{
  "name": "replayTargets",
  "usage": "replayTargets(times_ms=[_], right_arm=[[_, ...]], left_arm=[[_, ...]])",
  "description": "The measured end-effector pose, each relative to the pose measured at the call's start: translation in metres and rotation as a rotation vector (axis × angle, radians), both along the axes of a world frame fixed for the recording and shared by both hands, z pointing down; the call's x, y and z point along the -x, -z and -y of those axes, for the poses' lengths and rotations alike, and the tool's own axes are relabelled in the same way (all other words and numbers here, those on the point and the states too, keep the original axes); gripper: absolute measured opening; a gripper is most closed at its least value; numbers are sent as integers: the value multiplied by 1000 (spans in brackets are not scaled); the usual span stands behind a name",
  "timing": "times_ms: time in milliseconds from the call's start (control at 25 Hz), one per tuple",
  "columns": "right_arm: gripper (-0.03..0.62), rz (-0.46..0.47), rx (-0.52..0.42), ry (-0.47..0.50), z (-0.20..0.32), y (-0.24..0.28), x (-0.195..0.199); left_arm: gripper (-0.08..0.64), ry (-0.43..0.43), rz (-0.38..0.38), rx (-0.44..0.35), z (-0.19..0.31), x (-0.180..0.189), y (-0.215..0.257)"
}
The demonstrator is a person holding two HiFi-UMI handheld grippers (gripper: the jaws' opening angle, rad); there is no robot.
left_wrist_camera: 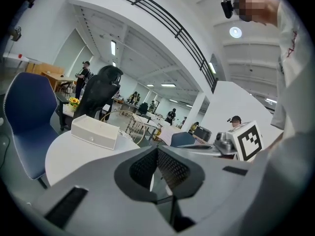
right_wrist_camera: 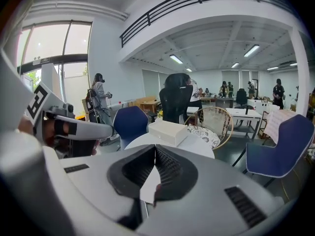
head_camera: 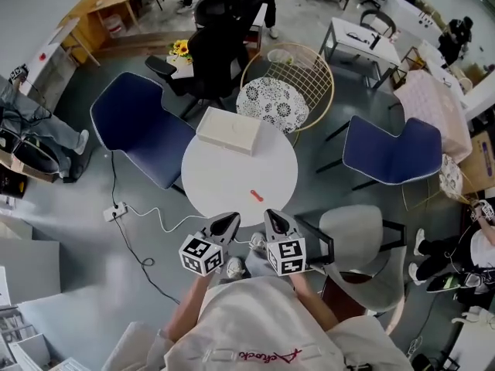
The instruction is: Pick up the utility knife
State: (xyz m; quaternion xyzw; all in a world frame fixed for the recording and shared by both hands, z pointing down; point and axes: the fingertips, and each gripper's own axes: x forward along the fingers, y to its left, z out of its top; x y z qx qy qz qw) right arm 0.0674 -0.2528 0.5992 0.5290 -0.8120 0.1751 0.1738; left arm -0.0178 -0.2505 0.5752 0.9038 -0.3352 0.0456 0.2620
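Holding one gripper in each hand, you stand at the near edge of the round white table (head_camera: 232, 176). The left gripper (head_camera: 228, 220) and the right gripper (head_camera: 275, 219) sit side by side at the table's near rim. They are close together but not touching, and their tips point toward the far side. Each carries its marker cube behind the jaws.

Tool state: in the left gripper view, your left gripper (left_wrist_camera: 157, 150) has its jaws drawn together with the tips meeting and nothing between them. In the right gripper view, your right gripper (right_wrist_camera: 155, 149) is likewise closed to a narrow seam and grips nothing.

Task item: the utility knife (head_camera: 256, 195) is a small orange piece lying flat on the near half of the table top, slightly right of centre. It lies just beyond the two sets of tips, somewhat nearer your right gripper. Neither gripper touches it.

Other items: a white box (head_camera: 228, 130) rests on the far left part of the table, well apart from the knife. A blue chair (head_camera: 135, 122) stands to the left of the table and a second blue chair (head_camera: 390, 151) to the right. A wire chair (head_camera: 305, 72) with a patterned cushion (head_camera: 271, 103) stands at the far side, with a black office chair (head_camera: 220, 49) beyond it. A grey chair (head_camera: 356, 230) stands at the near right. On the floor to the left, a white cable (head_camera: 155, 222) runs from a power strip (head_camera: 116, 210).
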Motion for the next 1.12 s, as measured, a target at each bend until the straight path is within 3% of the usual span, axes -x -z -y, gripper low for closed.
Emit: replayTargets(times_ms=[400, 800, 960, 1120], right_arm=[[17, 19, 124, 7, -16, -43, 6], [17, 16, 205, 22, -20, -77, 6], [17, -111, 196, 106, -16, -90, 8], [17, -378, 133, 290, -15, -103, 13]], left_arm=[[12, 10, 24, 114, -14, 6, -39], [12, 15, 44, 175, -22, 9, -60], [12, 21, 47, 194, -21, 13, -67], [13, 27, 43, 199, -17, 14, -67]])
